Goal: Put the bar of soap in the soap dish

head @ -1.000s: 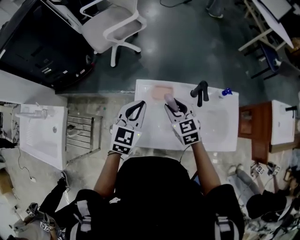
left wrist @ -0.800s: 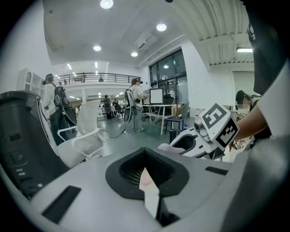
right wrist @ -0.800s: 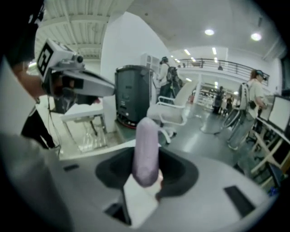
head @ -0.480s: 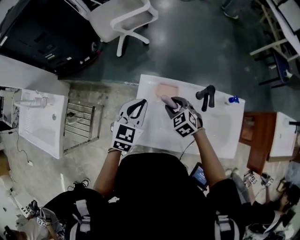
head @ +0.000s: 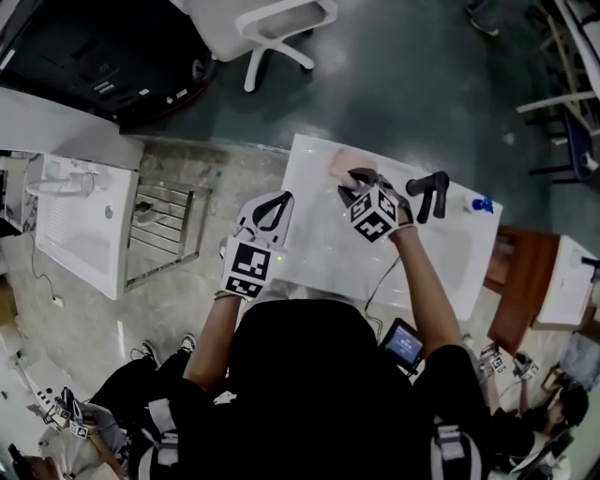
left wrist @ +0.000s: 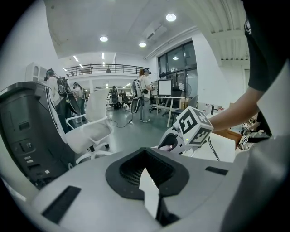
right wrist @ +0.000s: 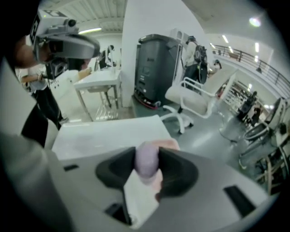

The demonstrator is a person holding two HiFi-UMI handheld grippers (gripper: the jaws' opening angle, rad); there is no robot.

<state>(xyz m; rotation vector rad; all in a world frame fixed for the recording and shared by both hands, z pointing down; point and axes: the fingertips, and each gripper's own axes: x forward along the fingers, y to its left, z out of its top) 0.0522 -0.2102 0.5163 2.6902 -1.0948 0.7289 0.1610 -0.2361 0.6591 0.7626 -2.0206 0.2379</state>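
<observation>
My right gripper (head: 353,185) is shut on a lilac bar of soap (right wrist: 146,164), which stands on end between the black pads. It tilts steeply down over the pink soap dish (head: 337,160) at the far left corner of the white sink top (head: 319,253). In the right gripper view the dish (right wrist: 168,144) shows just behind the soap. The left gripper view catches the right gripper (left wrist: 170,144) from the side with the soap in it. My left gripper (head: 270,208) hangs at the sink top's left edge, its jaws closed on nothing.
A black tap (head: 427,190) stands on the sink top right of the dish, and a small blue thing (head: 482,203) lies at the far right corner. A white office chair (head: 272,23) and a dark machine (head: 103,47) stand beyond. A metal rack (head: 161,234) is at left.
My right gripper has gone forward and down with the soap, rolling and tipping until it hangs over the pink dish. The left gripper has sunk a little.
</observation>
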